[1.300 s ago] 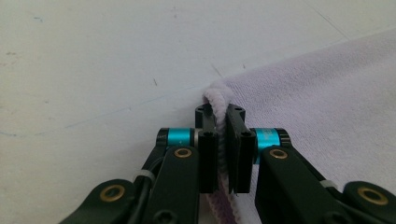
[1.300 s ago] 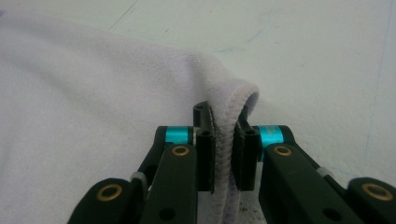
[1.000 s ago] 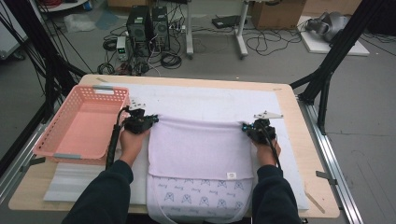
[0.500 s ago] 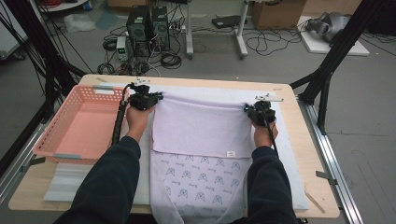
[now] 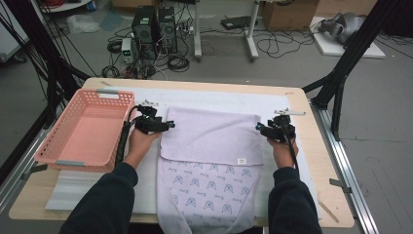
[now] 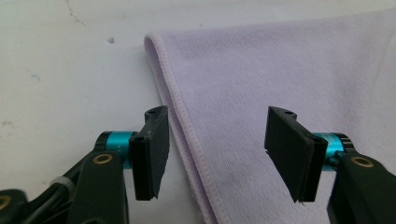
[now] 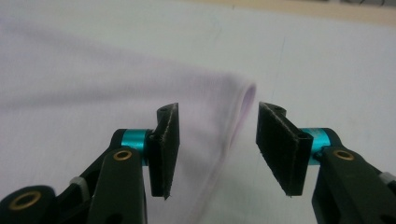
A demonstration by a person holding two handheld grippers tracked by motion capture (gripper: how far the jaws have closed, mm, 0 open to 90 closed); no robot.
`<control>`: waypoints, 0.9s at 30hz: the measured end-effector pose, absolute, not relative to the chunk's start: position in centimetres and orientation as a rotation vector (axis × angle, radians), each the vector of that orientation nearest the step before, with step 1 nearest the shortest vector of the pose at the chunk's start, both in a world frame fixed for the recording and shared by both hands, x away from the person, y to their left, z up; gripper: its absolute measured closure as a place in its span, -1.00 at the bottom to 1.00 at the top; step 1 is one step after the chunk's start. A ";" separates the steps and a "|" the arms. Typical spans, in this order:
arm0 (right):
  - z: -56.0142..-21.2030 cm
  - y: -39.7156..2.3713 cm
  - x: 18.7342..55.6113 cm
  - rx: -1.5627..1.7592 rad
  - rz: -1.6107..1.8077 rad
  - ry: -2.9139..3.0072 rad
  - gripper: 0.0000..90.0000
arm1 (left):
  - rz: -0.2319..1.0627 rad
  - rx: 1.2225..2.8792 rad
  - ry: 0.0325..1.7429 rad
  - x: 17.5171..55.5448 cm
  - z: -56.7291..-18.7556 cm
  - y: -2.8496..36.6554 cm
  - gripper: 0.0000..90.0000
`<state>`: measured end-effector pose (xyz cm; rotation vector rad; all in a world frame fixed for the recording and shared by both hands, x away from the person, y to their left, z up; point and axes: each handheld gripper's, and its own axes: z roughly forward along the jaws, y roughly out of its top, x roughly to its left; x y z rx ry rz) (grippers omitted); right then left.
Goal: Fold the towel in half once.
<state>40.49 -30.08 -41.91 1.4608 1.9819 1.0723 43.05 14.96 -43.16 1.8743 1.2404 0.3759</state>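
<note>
I hold my left gripper (image 5: 168, 126) at the left edge of the soft lilac terry towel (image 5: 212, 136), which lies folded on the white mat (image 5: 287, 100) that covers the light wooden table (image 5: 321, 170). Its jaws have just been opening and now stand apart, pinching nothing. In the left gripper view (image 6: 215, 154) the stitched hem of the towel (image 6: 289, 74) runs up between the two black pads, the left pad over bare mat, the right pad over the cloth; neither pad presses on the cloth.

My right gripper (image 5: 259, 127) sits at the towel's right edge, near its far right corner. Its jaws too have just been opening and are spread, holding nothing. In the right gripper view (image 7: 217, 149) the rounded fold of the towel (image 7: 140, 88) at the corner lies on the mat between and beyond the pads, blurred, with the right pad over white mat.

The upper layer of the towel is plain lilac and shows a small white label (image 5: 240, 161) near its near right corner. Under it, toward me, the printed side with blue patterns shows, and it hangs over the near edge of the table between my dark sleeves.

A pink plastic lattice basket (image 5: 61, 146) stands on the left end of the table, just beside my left forearm.
</note>
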 end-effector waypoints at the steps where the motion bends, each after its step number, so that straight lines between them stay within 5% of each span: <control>1: -42.2 -30.2 40.1 1.472 1.049 2.005 0.07 | 0.367 1.890 1.255 43.0 -43.5 14.9 -0.11; 7: -44.5 -29.7 38.0 1.508 1.002 2.107 0.08 | 0.391 1.873 1.279 42.3 -44.8 14.6 -0.18; 9: -44.8 -29.3 37.6 1.481 0.988 2.074 0.12 | 0.484 1.934 1.205 41.8 -44.9 14.2 0.15; 11: -44.8 -28.9 37.5 1.453 0.987 2.089 0.58 | 0.424 1.918 1.145 41.5 -45.2 14.4 0.87; 13: -44.8 -28.5 37.6 1.517 1.018 2.081 0.91 | 0.378 1.871 1.200 41.8 -45.3 14.8 0.89; 21: -45.0 -28.3 40.0 1.472 1.029 2.043 0.93 | 0.402 1.730 1.364 43.8 -45.3 15.9 0.90; 27: -44.3 -27.4 42.4 1.439 1.035 1.965 0.93 | 0.515 1.673 1.303 44.9 -44.7 16.3 0.89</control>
